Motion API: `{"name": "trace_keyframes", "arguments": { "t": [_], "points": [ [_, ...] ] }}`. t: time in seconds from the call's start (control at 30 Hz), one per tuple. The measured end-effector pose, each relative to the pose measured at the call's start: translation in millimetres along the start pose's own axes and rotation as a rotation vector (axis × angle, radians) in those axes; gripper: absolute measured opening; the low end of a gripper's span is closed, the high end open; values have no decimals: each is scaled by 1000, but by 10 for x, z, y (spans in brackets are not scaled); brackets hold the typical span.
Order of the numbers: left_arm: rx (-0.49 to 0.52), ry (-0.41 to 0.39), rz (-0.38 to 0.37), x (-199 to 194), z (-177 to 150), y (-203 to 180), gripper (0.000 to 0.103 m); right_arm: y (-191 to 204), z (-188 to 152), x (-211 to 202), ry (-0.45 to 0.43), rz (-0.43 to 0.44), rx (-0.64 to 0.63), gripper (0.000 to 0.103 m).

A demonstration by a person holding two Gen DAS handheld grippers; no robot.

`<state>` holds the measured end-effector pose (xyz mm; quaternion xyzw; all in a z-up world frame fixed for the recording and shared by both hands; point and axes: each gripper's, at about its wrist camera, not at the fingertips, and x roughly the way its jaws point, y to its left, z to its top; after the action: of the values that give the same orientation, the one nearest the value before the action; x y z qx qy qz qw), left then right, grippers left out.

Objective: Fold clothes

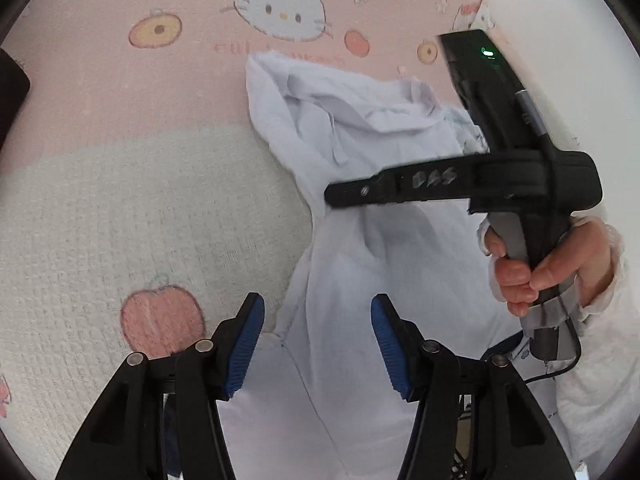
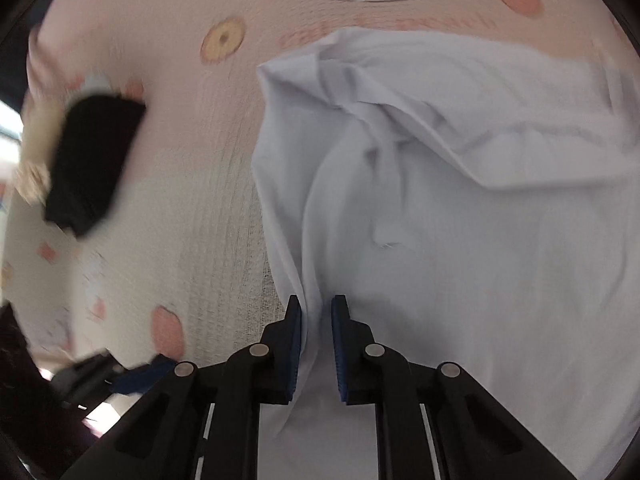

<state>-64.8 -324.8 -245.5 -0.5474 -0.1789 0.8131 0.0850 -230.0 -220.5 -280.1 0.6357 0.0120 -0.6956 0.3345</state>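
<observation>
Garment: a pale lavender-white cotton garment (image 1: 360,208) lies crumpled on the blanket, bunched and creased at its far end, with loose folds running toward the cameras; in the right wrist view (image 2: 460,208) it fills most of the right half of the picture.

Surface: a pink and cream textured blanket printed with cartoon cats, apples and oranges (image 1: 120,200), spread under the garment (image 2: 192,184).

Left tool: the left tool (image 1: 318,344), black with blue ribbed pads, has its fingers spread wide apart above the near part of the garment; cloth shows in the gap, but neither pad presses it.

Right tool: the right tool (image 2: 316,344) has its blue pads drawn close together with a ridge of the garment's left edge pinched between them; a narrow gap remains, filled by cloth. From the left wrist view the same tool's black body (image 1: 500,168) reaches across the garment from the right, blurred.

Hand: a hand in a white fuzzy sleeve (image 1: 532,268) grips the right tool's handle.

Other: a blurred black rectangular object (image 2: 94,164) lies on the blanket well to the left of the garment.
</observation>
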Motion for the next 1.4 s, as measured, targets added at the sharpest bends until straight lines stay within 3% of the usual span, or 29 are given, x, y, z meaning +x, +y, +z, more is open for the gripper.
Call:
{"name": "trace_keyframes", "arguments": {
  "t": [0.13,0.43,0.6,0.67,0.73,0.77,0.8,0.93,1.07,1.23,1.33,1.37,1.4],
  "points": [
    [-3,0,2,-5,31,-5,53,-245,-61,-64,10,61,80,12],
    [-75,-2,-67,128,346,48,53,-404,-129,-85,32,36,119,12],
    [-72,53,-90,400,347,30,53,-264,-17,-81,19,23,61,13],
    [-72,33,-96,413,319,15,52,-210,29,-153,-18,19,27,14],
    [-81,24,-96,427,316,5,51,-128,107,-215,-52,5,-19,28],
    [-89,22,-97,432,311,6,47,-76,165,-223,-64,-4,-44,42],
    [-93,27,-102,431,308,11,47,-24,230,-201,-58,-8,-65,43],
    [-114,30,-94,360,310,52,47,176,445,-62,-4,-31,-150,43],
    [-108,11,-70,246,305,96,47,404,601,105,31,-114,-244,43],
    [-171,52,-82,308,252,183,47,482,590,346,53,-144,-263,44],
    [-169,51,-88,309,218,145,47,485,550,305,-32,-169,-264,37],
    [-162,50,-85,309,207,122,40,472,548,301,-47,-185,-253,18],
    [-155,54,-85,309,188,91,28,447,559,290,-60,-196,-235,12]
  ]
}}
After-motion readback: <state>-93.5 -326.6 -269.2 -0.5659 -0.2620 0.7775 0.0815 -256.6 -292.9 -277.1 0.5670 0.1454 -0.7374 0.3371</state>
